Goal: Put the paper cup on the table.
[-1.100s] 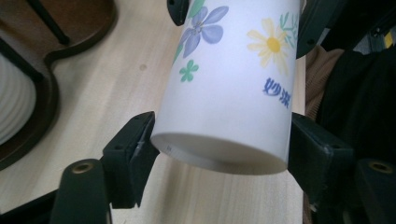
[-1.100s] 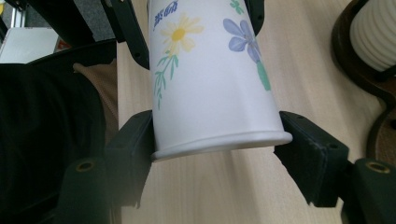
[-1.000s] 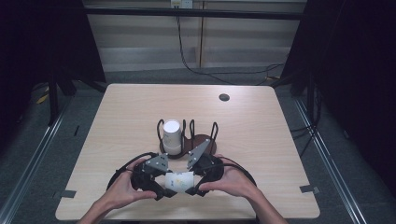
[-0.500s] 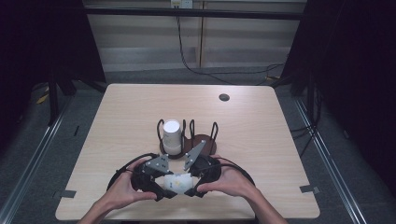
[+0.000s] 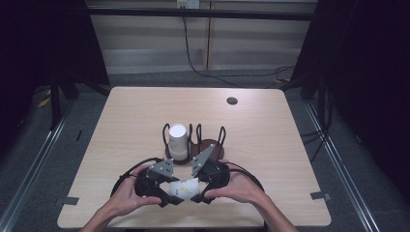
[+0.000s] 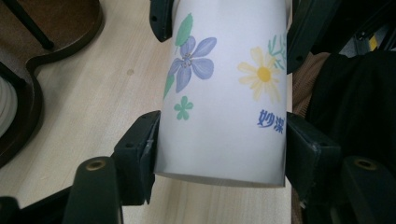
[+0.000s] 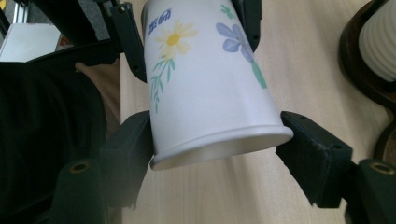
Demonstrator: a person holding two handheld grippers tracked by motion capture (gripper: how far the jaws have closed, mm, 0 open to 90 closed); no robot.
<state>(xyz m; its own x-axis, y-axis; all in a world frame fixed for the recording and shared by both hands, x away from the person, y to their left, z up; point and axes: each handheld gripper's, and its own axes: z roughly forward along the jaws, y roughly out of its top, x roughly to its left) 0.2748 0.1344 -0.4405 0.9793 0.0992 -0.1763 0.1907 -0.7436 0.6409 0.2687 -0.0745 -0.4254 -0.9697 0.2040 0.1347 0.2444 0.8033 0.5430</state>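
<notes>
The flowered paper cup [image 5: 185,188] lies on its side just above the near edge of the wooden table [image 5: 270,145], held between both grippers. The left gripper [image 6: 219,140] has just been closing and pinches the cup's base end. The right gripper [image 7: 217,140] has just been opening; its jaws flank the rim end, one pad apart from it. Behind, a dark wooden cup rack [image 5: 208,147] holds a ribbed white cup [image 5: 177,141] upright in its left compartment.

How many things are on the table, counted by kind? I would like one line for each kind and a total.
Paper cups: 2, the flowered cup between the hand-held grippers and the white cup in the holder
Cup holder: 1
Small dark round thing: 1
Total: 4
</notes>
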